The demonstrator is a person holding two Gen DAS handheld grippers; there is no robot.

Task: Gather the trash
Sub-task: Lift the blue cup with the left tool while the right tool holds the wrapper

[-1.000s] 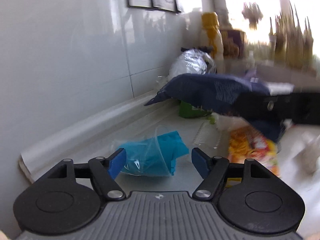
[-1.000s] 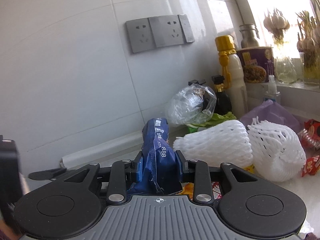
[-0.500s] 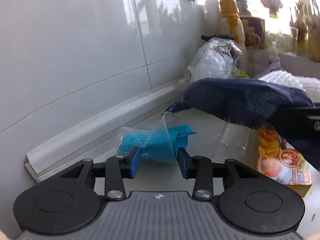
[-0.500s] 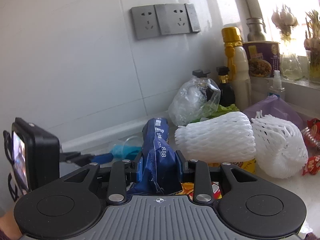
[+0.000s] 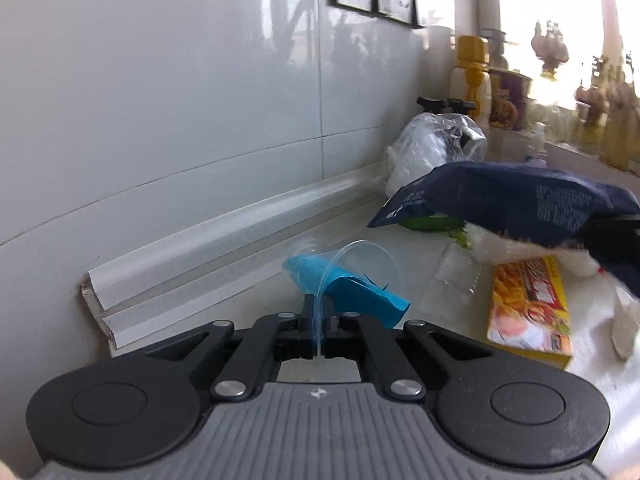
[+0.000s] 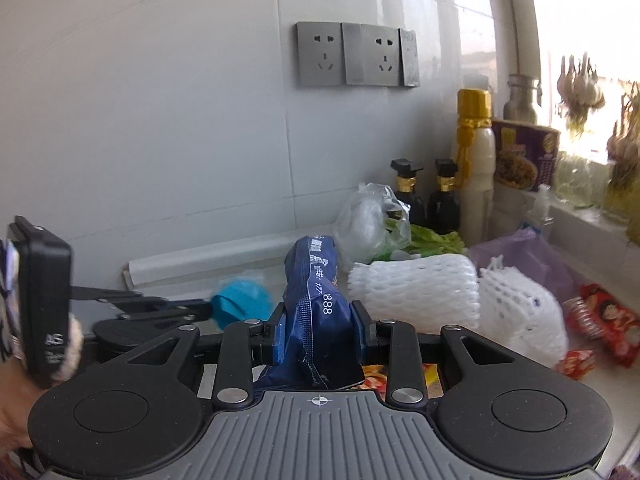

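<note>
My left gripper [image 5: 319,322] has just been closing, and its jaws now stand almost together, pinching the thin rim of the clear plastic cup [image 5: 362,268] between the pads. It points forward and somewhat downward. From the right wrist view I can see it side-on at the left edge, fingers reaching inward, with its camera block upright on top. A bit of my left hand [image 6: 16,396] shows under that block, though it is too blurred and cropped to tell how it grips the handle.

My right gripper [image 6: 319,332] points forward and slightly down, jaws partly apart and clamped on the dark blue wrapper [image 6: 316,312], which stands up between the fingers.
</note>
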